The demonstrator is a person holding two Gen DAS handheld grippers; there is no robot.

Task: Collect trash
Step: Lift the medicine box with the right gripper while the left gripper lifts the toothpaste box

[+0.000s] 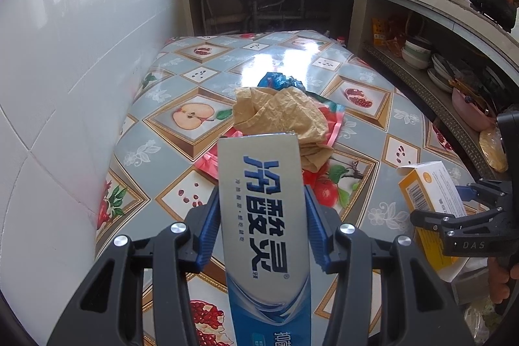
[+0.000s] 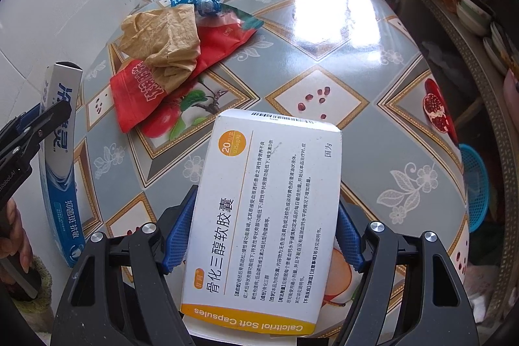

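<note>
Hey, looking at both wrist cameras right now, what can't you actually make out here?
- Toothpaste box: lower end cut off by the left wrist view's bottom edge.
- Red bag: middle hidden under the brown paper bag in both views.
- Medicine box: open or sealed flaps unclear in the right wrist view.
- No trash bin shows in either view.
- Shelf dishes: too small to count.

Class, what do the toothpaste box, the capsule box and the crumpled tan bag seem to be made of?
Toothpaste box: glossy coated cardboard, silvery sheen, crisp edges.
Capsule box: thin white cardboard, smooth printed face, open end flap.
Tan bag: probably paper, matte with sharp creases, though thin plastic cannot be ruled out.
</note>
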